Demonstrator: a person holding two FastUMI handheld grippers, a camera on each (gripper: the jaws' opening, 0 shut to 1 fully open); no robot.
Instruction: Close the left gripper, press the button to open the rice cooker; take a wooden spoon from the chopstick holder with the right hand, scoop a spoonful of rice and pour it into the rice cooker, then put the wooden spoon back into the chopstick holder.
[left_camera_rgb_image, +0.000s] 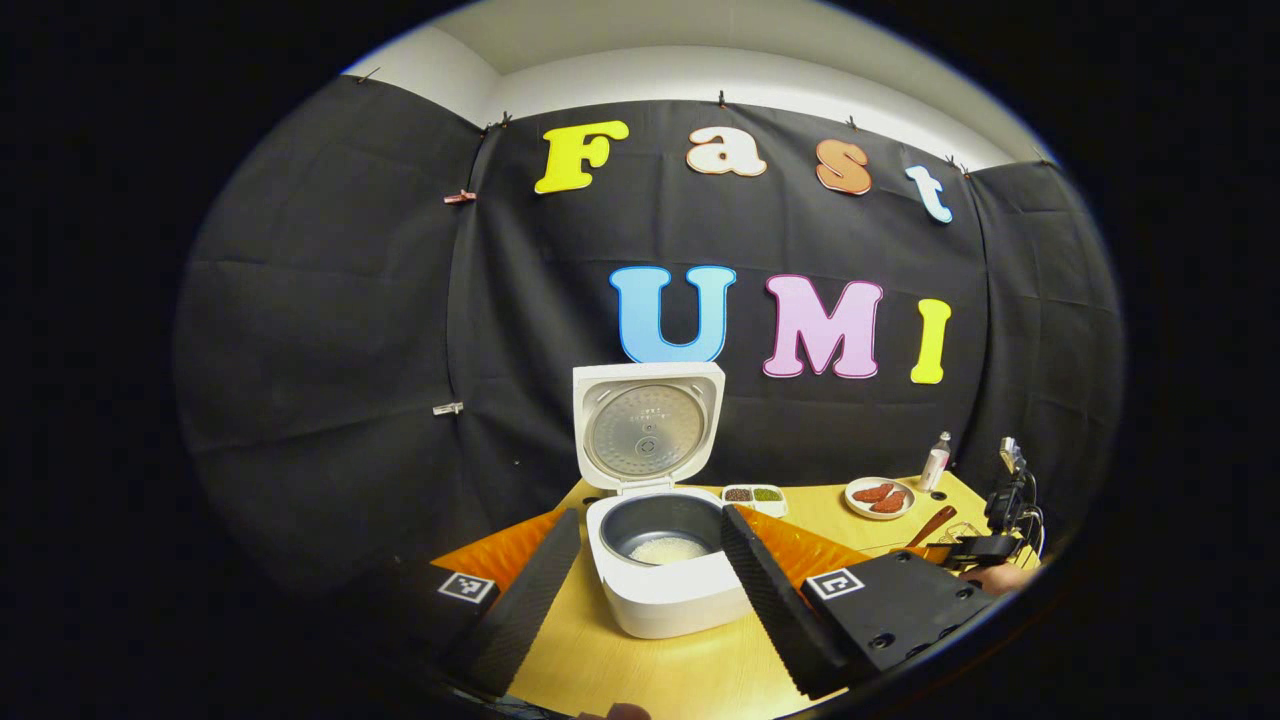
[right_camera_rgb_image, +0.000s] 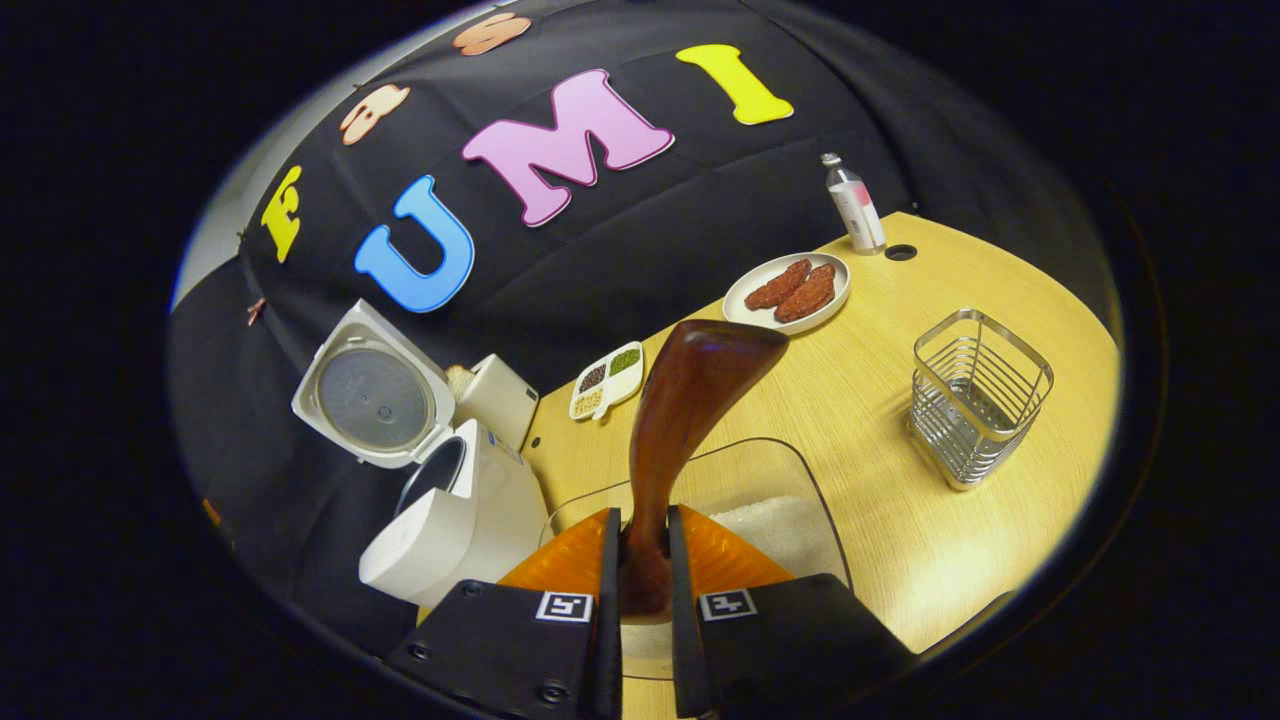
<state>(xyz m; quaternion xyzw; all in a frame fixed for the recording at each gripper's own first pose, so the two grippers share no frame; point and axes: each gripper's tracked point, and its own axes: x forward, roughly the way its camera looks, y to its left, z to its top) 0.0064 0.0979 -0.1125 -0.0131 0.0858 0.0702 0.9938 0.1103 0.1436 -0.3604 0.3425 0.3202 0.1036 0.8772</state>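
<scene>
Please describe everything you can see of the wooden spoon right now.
The spoon is dark reddish-brown, glossy wood. The right claw is shut on its narrow end, both fingers pressing it. From there it rises, widening into a broad, flat-topped end tilted slightly right. It hangs over a clear container of white rice on the table, apart from the wire holder. Whether that end carries rice cannot be told.

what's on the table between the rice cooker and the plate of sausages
A small divided dish of grains sits between the rice cooker and the plate, seen in both the right and left gripper views.
</scene>
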